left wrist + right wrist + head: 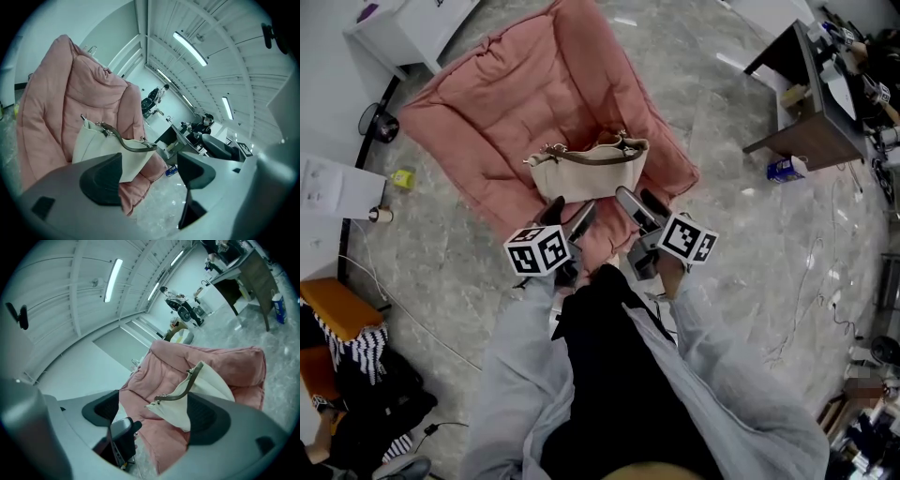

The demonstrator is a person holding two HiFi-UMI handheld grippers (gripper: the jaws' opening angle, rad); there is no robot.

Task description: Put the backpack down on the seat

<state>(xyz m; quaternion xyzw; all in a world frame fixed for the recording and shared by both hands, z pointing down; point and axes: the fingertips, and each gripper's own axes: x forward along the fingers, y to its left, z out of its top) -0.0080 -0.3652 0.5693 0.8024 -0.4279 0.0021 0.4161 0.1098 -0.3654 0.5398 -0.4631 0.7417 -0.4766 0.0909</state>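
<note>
A cream backpack with an olive strap rests on the front part of a pink padded seat that lies on the floor. My left gripper is open just in front of the bag, not touching it. My right gripper is open too, beside the bag's right end. The left gripper view has the backpack leaning on the seat beyond the empty jaws of the left gripper. In the right gripper view the backpack lies past the right gripper, whose jaws are spread and empty.
A dark desk stands at the back right with a blue carton at its foot. A white cabinet is at the back left, an orange seat at the left edge. Cables run over the marble floor. A person sits far off.
</note>
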